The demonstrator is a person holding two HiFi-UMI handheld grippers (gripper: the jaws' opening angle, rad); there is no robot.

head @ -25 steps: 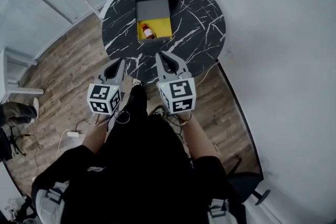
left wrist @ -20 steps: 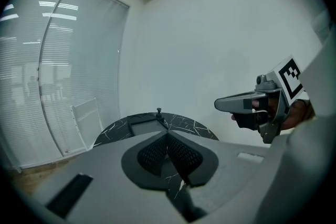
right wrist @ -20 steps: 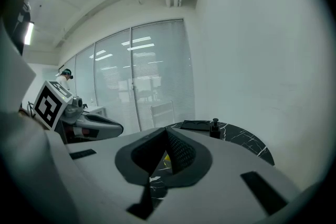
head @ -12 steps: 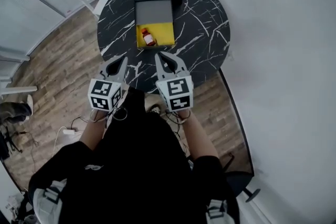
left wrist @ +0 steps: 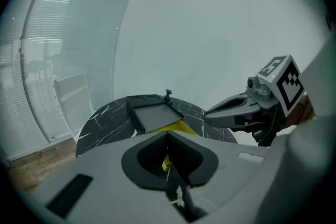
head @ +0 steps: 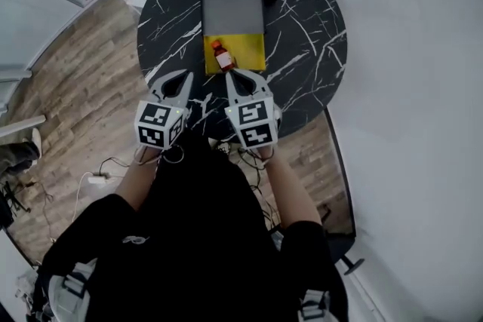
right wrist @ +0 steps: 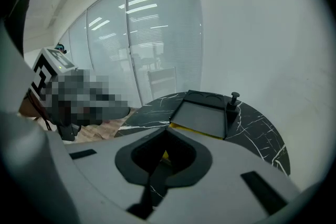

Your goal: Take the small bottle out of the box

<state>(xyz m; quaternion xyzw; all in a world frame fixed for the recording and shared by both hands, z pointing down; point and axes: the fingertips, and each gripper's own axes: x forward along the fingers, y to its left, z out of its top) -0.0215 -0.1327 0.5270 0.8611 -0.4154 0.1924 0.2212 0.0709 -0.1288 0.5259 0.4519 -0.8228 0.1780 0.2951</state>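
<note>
With your left gripper [head: 184, 76] and right gripper [head: 233, 76] both closed and empty, reaching in unopened would just shove the small bottle [head: 221, 55] lying in the yellow end of the box [head: 250, 55] on the bench [head: 302, 34].

You wear a black short-sleeved top [head: 204, 237]. Your left gripper [head: 186, 77] and right gripper [head: 229, 75] are pale grey shells tapering to pointed tips, with dark recessed pads inside. Behind each claw sits a white cube [head: 160, 124] printed with black square markers.
</note>
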